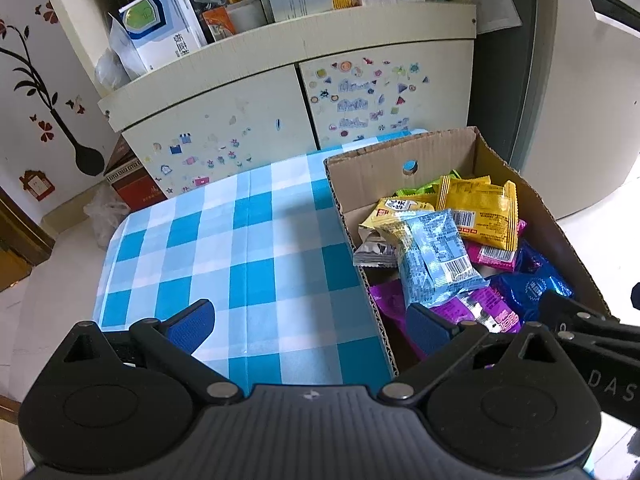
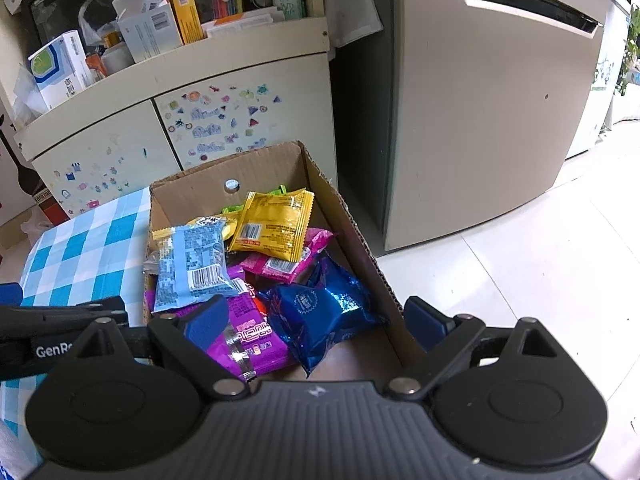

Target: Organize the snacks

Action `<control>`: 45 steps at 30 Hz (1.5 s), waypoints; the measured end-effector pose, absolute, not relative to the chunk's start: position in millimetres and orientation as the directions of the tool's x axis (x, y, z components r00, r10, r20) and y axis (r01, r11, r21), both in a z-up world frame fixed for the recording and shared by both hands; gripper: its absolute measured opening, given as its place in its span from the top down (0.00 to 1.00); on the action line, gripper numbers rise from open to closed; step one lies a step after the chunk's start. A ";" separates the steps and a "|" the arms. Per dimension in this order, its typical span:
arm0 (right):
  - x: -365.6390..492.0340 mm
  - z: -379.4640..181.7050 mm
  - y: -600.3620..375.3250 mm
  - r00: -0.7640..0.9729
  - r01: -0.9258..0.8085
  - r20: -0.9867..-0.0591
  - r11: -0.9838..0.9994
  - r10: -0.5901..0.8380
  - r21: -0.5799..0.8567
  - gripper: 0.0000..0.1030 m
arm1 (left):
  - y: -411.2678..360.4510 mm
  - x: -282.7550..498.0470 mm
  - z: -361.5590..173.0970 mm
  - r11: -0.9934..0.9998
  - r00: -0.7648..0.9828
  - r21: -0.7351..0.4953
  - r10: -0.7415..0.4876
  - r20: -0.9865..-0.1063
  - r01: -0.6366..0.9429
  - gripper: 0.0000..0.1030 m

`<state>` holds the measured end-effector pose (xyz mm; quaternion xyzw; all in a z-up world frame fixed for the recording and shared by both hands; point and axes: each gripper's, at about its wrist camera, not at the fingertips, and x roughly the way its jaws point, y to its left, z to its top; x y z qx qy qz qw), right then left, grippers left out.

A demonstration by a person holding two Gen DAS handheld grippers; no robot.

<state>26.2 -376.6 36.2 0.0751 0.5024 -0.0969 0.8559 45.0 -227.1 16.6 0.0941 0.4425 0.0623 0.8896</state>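
Left wrist view: the left gripper (image 1: pixel 310 326), black with blue ribbed pads, hung with its fingers spread wide and nothing between them; one pad sat over the blue-and-white checked tablecloth (image 1: pixel 224 248), the other over the near corner of the box.
Right wrist view: the right gripper (image 2: pixel 316 318) was likewise spread and empty, one pad above the packets, the other outside the box's right wall.
Task's thing, place: the snack packets lay heaped inside the open brown corrugated cardboard box (image 2: pixel 192 188), which stood on the right part of the checked table.
Nearest packets: a glossy purple wrapper with pink lettering (image 2: pixel 248 332) at the bottom, and a crinkled dark-blue foil pouch (image 2: pixel 320 312) beside it.
Middle: a pale-blue printed packet with a barcode (image 1: pixel 434 258) lying tilted on top of the pile, a magenta packet (image 2: pixel 288 264) partly under others.
Far: a yellow sachet with a barcode (image 2: pixel 276 220), a green one barely showing behind it.
Cloth: no packet showed on the visible part.
Step, as judged: the scene would fit snacks already gathered into the box, or a jumble awaiting sorting; the pictures did not settle which.
Next move: not settled by these views.
Handling: the slick, puffy foil would likely slip or crush if pinched hard.
Beyond: a cream cabinet with stickers (image 1: pixel 280 120).
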 end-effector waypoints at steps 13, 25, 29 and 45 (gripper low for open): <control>27.7 33.0 -373.6 0.466 0.238 -0.880 0.971 -0.089 0.028 0.08 | -226.1 47.9 14.2 0.971 0.588 0.237 0.207 -0.782 -0.027 0.00; 29.6 30.1 -372.1 0.460 0.234 -0.884 0.972 -0.085 0.028 0.08 | -224.4 49.0 12.1 0.970 0.581 0.241 0.213 -0.786 -0.029 0.00; 30.0 29.8 -370.7 0.461 0.230 -0.884 0.973 -0.084 0.028 0.08 | -223.1 48.9 11.9 0.971 0.579 0.239 0.211 -0.787 -0.030 0.00; 31.4 27.7 -363.9 0.469 0.196 -0.881 0.980 -0.057 0.041 0.08 | -215.6 46.4 12.2 0.967 0.577 0.251 0.232 -0.783 -0.049 0.00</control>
